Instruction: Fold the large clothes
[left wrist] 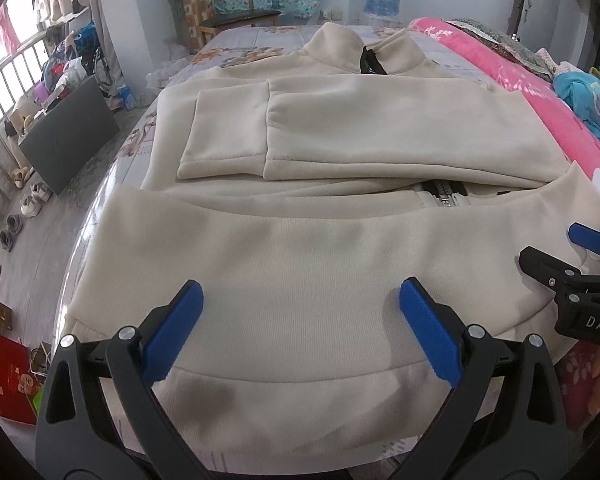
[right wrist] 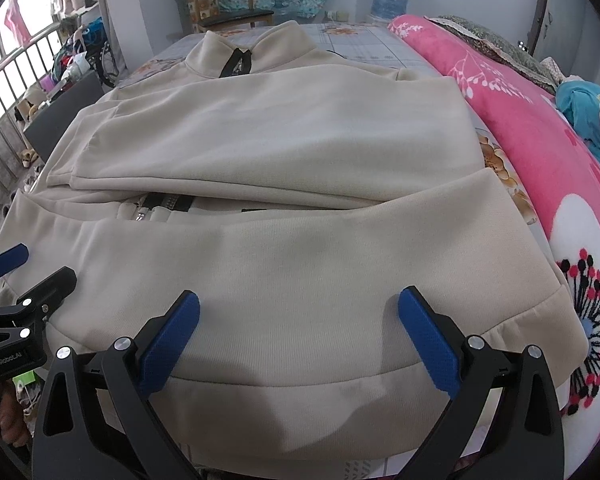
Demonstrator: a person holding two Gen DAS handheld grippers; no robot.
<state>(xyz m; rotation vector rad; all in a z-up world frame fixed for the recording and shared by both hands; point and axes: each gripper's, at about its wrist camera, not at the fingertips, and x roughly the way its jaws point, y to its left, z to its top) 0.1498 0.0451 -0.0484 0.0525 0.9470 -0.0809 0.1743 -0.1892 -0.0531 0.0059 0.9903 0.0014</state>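
Observation:
A cream zip-up jacket (left wrist: 340,136) (right wrist: 276,148) lies flat on the bed with its collar at the far end and both sleeves folded across its chest. Its bottom part (left wrist: 284,272) (right wrist: 300,272) is folded up toward the zipper (left wrist: 444,194) (right wrist: 160,204). My left gripper (left wrist: 300,320) is open above the hem on the left side, holding nothing. My right gripper (right wrist: 300,320) is open above the hem on the right side, also holding nothing. Each gripper shows at the edge of the other's view: the right gripper (left wrist: 556,252), the left gripper (right wrist: 32,264).
A pink floral quilt (left wrist: 556,92) (right wrist: 540,128) runs along the bed's right side with a blue cloth (right wrist: 592,116) on it. On the floor to the left lie shoes (left wrist: 24,208), a dark board (left wrist: 68,136) and a red bag (left wrist: 8,376). A wooden chair (left wrist: 228,0) stands beyond the bed.

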